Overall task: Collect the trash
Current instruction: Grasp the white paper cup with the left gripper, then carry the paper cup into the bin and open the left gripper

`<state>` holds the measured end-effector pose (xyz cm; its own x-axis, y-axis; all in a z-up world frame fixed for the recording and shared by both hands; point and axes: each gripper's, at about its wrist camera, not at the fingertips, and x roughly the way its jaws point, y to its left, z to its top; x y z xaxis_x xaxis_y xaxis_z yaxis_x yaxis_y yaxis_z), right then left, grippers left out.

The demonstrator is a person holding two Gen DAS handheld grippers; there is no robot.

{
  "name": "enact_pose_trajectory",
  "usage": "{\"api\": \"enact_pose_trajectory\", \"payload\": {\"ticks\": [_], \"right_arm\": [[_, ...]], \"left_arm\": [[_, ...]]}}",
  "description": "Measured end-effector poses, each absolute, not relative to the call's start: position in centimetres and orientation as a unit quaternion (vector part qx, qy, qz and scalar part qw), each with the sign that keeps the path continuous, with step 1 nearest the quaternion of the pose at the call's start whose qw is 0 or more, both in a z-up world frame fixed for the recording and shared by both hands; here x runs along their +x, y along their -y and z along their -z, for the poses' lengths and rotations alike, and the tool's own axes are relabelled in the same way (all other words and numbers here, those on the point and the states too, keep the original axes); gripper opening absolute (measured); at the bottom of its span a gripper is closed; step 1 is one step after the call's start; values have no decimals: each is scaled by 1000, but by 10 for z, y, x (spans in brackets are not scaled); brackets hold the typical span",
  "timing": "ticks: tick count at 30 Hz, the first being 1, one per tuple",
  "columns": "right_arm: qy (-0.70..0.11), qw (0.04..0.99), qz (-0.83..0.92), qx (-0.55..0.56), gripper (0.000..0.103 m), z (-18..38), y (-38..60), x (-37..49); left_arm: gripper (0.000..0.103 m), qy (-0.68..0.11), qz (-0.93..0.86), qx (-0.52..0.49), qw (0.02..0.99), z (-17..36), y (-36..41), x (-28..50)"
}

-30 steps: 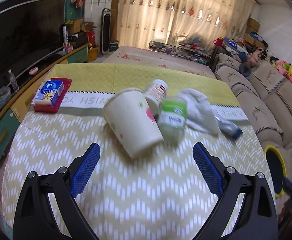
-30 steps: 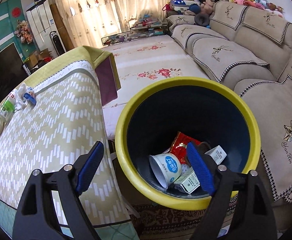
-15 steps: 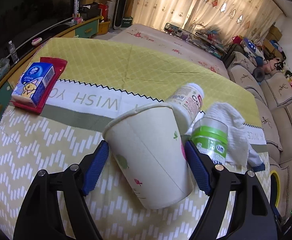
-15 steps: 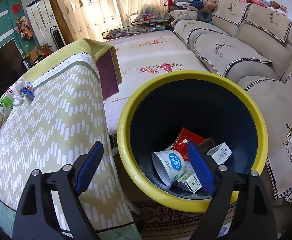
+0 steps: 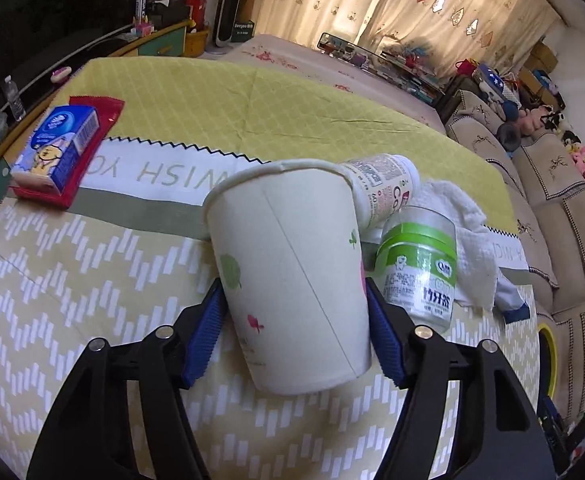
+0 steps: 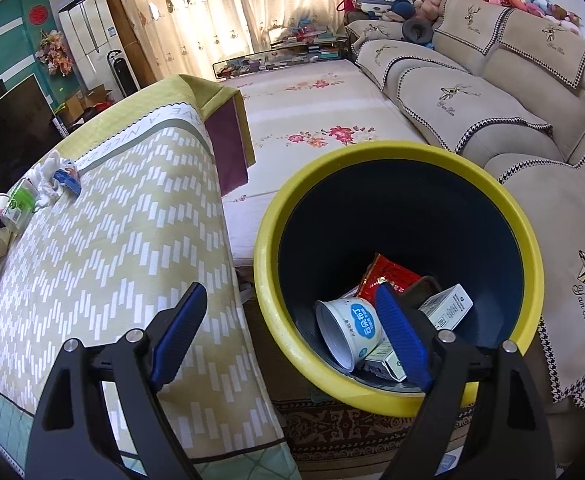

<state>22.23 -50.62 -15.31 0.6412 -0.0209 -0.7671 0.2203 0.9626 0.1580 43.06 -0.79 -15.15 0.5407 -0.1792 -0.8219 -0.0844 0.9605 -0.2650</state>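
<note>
A white paper cup point(image 5: 292, 264) with small printed fruits lies on its side on the yellow zigzag tablecloth point(image 5: 72, 280). My left gripper point(image 5: 292, 292) straddles it, jaws closing, and both blue pads meet the cup's sides. A green-labelled clear jar point(image 5: 416, 268) and a white bottle point(image 5: 384, 188) lie against the cup. My right gripper point(image 6: 290, 296) hangs open and empty over the near rim of the yellow trash bin point(image 6: 372, 152). The bin holds a white tub point(image 6: 352, 328), a red wrapper point(image 6: 388, 276) and a white carton point(image 6: 448, 308).
A crumpled white cloth point(image 5: 460, 224) and a blue wrapper point(image 5: 512, 308) lie right of the jar. A blue tissue pack point(image 5: 58, 148) rests on a red packet point(image 5: 104, 112) at the table's left. A beige sofa point(image 6: 472, 92) stands behind the bin.
My left gripper moved forward and down onto the paper cup, and its jaws narrowed from wide apart to the cup's sides. The right gripper stayed over the bin.
</note>
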Motion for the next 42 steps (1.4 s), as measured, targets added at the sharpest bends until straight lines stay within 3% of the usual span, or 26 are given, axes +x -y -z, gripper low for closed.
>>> {"api": "enact_pose_trajectory", "payload": {"ticks": [14,28,42], "right_arm": [[-409,901,70,126,81,146,513,214],[-376,909,115,140,84,126,546,169],[-364,897,180,177,85,131,605,110]], "left_arm": [[64,-410,93,-78,904,80,41,332],[65,-406,327,19,853,52,260,263],[65,-457,404,91,788,108,462,278]]}}
